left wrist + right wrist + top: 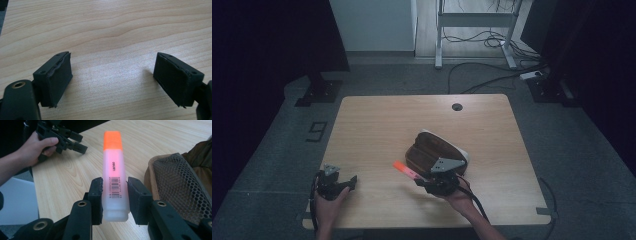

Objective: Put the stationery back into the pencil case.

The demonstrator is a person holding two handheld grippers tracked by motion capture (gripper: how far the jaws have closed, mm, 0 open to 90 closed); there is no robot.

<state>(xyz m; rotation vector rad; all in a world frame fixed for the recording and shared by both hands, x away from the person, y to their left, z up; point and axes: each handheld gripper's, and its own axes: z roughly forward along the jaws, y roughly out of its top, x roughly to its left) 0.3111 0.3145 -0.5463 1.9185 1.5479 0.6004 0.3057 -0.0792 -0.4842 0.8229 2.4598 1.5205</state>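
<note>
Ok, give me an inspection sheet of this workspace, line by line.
Surface: wooden table with a cable hole.
Job's things: orange highlighter; brown pouch with mesh inside.
Clutter: nothing seen.
Grippers: left claw open over bare wood; right claw shut on the highlighter's body, beside the pouch.
Cables: one trailing from the right claw; several on the floor.
Surroundings: grey floor, desk frame, dark curtains.

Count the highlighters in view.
1. The orange highlighter is clamped in the right tongs, held beside the brown pouch. More could be hidden inside the pouch.
</note>
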